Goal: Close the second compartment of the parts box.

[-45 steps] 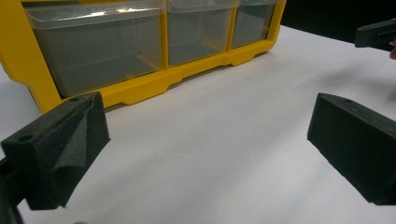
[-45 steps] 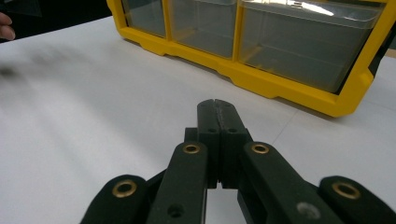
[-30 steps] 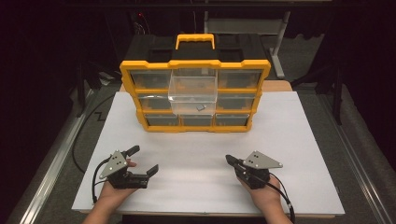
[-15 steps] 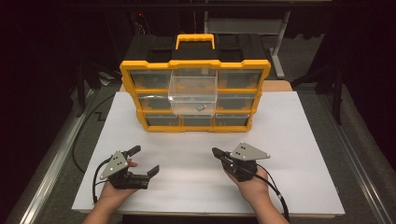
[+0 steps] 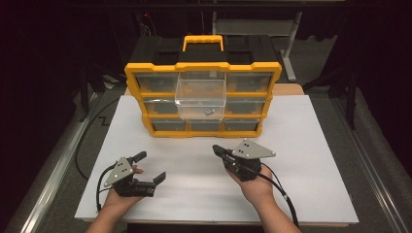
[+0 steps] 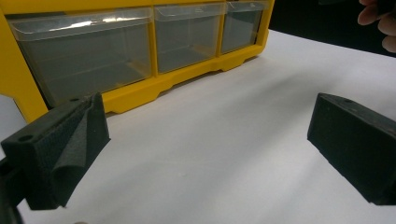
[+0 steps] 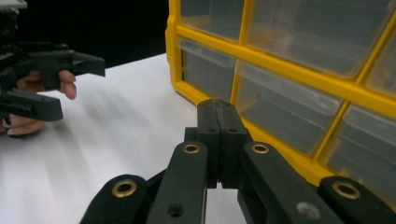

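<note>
Since a second ago the right gripper [image 5: 217,150] has slid in from the right part of the white bench top [image 5: 311,145] toward the middle and lifted a bit, so it now sits closer to the yellow drawer organizer [image 5: 204,99]. The left gripper [image 5: 150,167] hasn't budged, and neither has anything else on the bench.

Right hand [image 5: 255,184] comes up from the near edge, forearm angled in, with the grey plate on top and the tool pointing forward and left at the organizer's bottom row. Its jaws are pressed flat together with nothing between them, and the right gripper view shows that clearly [image 7: 222,116].

Left hand [image 5: 116,194] rests near the near-left corner, palm under the tool, which points right and slightly forward. Its jaws stand wide apart and empty, just bare bench between them in the left gripper view [image 6: 205,149].

The organizer stands at the middle of the far edge, handle up. Its clear middle drawer [image 5: 200,99] is pulled out toward the person, with a small dark part [image 5: 209,111] lying at its front. Both grippers are well apart from it.
</note>
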Demonstrator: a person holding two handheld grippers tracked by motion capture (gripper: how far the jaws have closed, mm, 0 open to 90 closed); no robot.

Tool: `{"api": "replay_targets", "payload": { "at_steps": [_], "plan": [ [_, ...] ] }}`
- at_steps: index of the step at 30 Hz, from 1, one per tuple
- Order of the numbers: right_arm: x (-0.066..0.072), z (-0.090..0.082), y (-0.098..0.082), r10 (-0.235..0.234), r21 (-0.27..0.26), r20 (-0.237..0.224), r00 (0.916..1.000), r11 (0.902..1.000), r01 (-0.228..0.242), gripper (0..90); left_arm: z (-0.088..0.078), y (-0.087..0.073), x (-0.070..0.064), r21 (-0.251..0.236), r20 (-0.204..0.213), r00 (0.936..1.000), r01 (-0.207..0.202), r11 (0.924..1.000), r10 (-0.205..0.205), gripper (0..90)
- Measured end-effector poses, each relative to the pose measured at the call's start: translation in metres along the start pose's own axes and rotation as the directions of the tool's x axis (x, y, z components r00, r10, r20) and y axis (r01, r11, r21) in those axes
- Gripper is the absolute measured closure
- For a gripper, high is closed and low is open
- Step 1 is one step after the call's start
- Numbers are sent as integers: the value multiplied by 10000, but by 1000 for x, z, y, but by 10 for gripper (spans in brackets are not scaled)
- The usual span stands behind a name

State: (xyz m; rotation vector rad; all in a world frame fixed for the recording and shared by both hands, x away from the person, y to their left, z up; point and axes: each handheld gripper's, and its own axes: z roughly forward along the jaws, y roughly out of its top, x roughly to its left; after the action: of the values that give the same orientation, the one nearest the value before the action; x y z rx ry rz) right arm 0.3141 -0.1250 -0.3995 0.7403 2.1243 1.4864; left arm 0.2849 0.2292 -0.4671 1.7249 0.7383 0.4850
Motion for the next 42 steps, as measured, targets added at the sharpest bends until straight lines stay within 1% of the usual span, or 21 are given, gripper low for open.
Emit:
{"api": "replay_targets", "payload": {
  "at_steps": [3, 11, 14, 15, 22, 31, 36, 38, 42],
  "plan": [
    [1, 0, 6, -36, -35, -71, 10000, 10000, 35, 900, 0, 0, 0, -4, 1, 10000, -5, 10000, 5, 2],
    [5, 2, 21, -161, -431, -71, 9998, 9989, 158, 900, 0, 0, 0, -24, 15, 10000, -2, 10000, 2, 2],
    [6, 3, 27, -192, -460, -116, 9997, 9988, 186, 900, 0, 0, 0, -23, 18, 10000, -4, 10000, 4, 2],
    [6, 4, 29, -271, -515, -121, 9996, 9983, 265, 900, 0, 0, 0, -23, 20, 10000, -10, 10000, 10, 2],
    [9, 4, 43, -447, -693, -104, 9989, 9966, 439, 900, 0, 0, 0, -77, 19, 10000, 12, 10000, -12, 2],
    [9, 3, 64, -663, -1003, 148, 9977, 9927, 674, 900, -1, 0, 0, -132, 34, 10000, 31, 9999, -31, 2],
    [10, 2, 75, -746, -1303, 293, 9968, 9884, 778, 900, -1, 1, 0, -136, 47, 10000, 1, 9999, -1, 2],
    [10, 1, 79, -692, -1383, 343, 9970, 9877, 733, 900, -1, 1, 0, -140, 54, 10000, -1, 9999, 2, 2],
    [8, 1, 87, -729, -1534, 446, 9963, 9850, 789, 900, -2, 1, 0, -156, 50, 10000, -6, 9999, 6, 2]
  ]
}}
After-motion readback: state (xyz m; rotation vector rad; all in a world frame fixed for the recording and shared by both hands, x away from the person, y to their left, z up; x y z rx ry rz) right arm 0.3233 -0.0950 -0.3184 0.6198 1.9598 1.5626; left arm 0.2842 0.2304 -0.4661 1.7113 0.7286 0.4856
